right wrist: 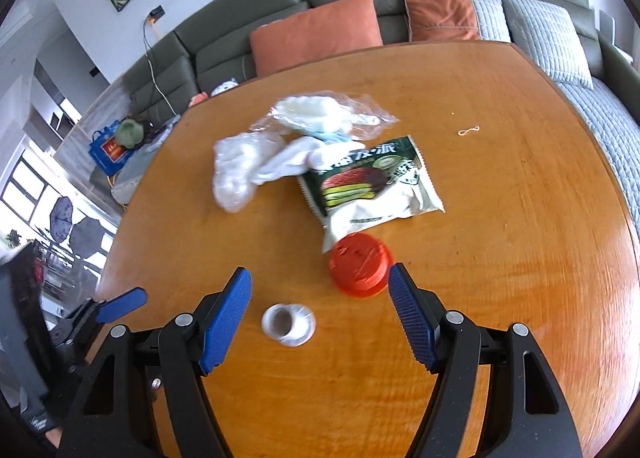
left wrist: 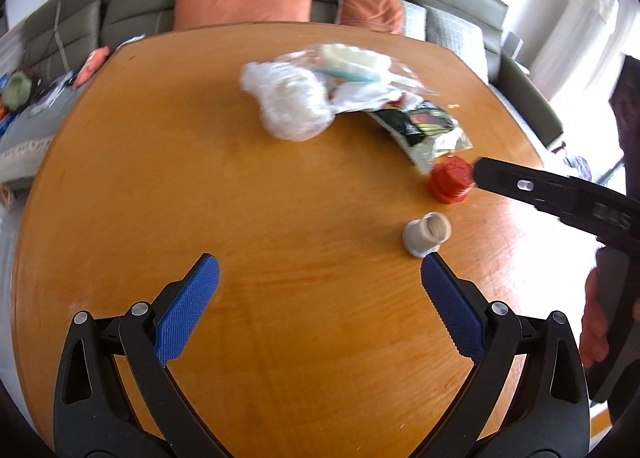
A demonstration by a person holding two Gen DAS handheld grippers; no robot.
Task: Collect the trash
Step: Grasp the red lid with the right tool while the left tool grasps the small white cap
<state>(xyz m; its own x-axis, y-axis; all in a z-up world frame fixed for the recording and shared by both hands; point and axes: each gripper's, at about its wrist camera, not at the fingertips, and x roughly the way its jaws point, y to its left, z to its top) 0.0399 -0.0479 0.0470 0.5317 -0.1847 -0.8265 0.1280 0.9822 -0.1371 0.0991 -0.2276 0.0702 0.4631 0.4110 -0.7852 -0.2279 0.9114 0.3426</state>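
Blue pads on both grippers stand wide apart, nothing between them. Left gripper hangs over bare table, empty. Right gripper same, jaws spread, no contact.

Nearest trash: small white roll, lying on the wood just inside the right gripper's span, closer to its left pad. From the left wrist view it sits right at the tip of that gripper's right pad; touching or not, can't tell.

Next out: red cap, just beside the right gripper's right fingertip. Its far edge overlaps the snack wrapper.

Beyond that: crumpled white plastic and a clear bag, bunched together mid-table, touching the wrapper. Bit of string lies well apart on the far right. Sofa behind.

Step, my read: approach, first pick not yet made. All trash is on the table; no bin in view.

Next move: right gripper drops and centres on the roll or the cap, then closes. Cap is wide and low, so it needs near full opening and a square grip. Keep the left gripper off the roll.
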